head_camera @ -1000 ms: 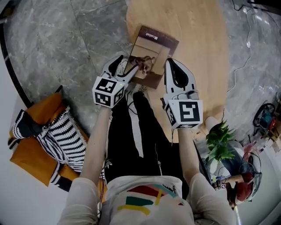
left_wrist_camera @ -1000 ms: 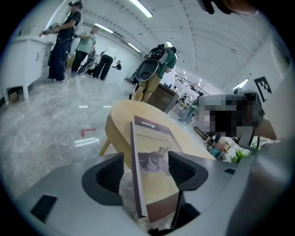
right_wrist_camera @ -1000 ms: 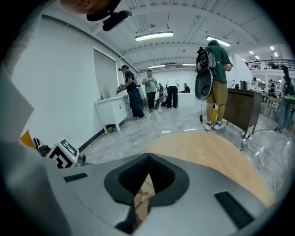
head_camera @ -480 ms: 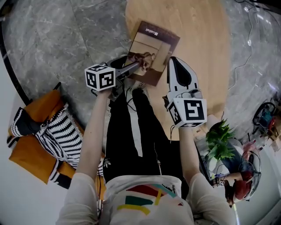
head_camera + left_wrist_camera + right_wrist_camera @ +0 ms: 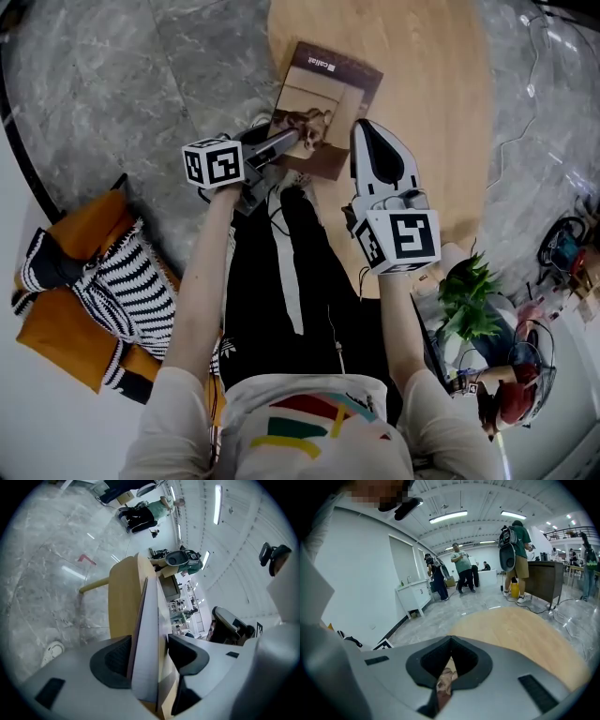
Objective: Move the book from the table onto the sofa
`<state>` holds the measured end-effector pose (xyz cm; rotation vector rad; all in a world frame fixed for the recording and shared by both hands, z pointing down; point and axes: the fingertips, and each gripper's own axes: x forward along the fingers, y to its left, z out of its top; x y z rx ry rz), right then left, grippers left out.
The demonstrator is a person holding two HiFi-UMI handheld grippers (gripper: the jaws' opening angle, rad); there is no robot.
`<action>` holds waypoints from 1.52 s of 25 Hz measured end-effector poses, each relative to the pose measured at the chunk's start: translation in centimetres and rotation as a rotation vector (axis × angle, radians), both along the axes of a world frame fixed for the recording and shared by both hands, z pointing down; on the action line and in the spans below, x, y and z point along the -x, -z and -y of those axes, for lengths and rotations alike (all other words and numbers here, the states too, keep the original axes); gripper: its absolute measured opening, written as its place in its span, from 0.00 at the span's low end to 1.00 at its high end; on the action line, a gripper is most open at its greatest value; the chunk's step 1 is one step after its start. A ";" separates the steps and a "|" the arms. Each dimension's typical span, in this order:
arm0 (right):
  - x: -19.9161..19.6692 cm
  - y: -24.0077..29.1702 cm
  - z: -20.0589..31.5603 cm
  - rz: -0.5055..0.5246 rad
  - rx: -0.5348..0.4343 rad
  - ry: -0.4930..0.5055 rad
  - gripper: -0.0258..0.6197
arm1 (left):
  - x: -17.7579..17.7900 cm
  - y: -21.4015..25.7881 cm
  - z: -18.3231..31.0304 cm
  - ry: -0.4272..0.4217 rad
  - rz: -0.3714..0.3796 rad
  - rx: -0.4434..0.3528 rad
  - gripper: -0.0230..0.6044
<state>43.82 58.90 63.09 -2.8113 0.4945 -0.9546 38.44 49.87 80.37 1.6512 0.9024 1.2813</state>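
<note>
We note the book at the near edge of the round wooden table; left gripper closing, pads on both faces of its left edge; right gripper beside its right edge, jaws together, a sliver of cover showing in the slit.

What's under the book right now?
The book lies on the wooden table. Its near edge sits between the closing jaws of the left gripper, one jaw underneath. The tabletop beneath the book is covered, unseen.
</note>
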 end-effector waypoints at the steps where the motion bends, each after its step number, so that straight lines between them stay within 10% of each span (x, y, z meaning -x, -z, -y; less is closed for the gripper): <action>1: 0.0 -0.1 0.1 0.002 0.000 0.002 0.06 | 0.0 0.2 -0.2 -0.001 -0.009 0.008 0.41; 22: -1.3 6.6 0.7 -0.063 -0.004 -0.018 0.06 | -7.9 17.5 -1.7 0.136 -0.361 0.112 0.28; 28: -6.7 19.9 -0.4 -0.262 -0.048 -0.132 0.06 | -15.1 32.3 -1.6 0.187 -0.637 0.108 0.28; 38: -2.6 43.4 -1.0 -0.614 0.018 -0.148 0.06 | -13.7 62.7 -1.2 0.227 -1.240 0.037 0.28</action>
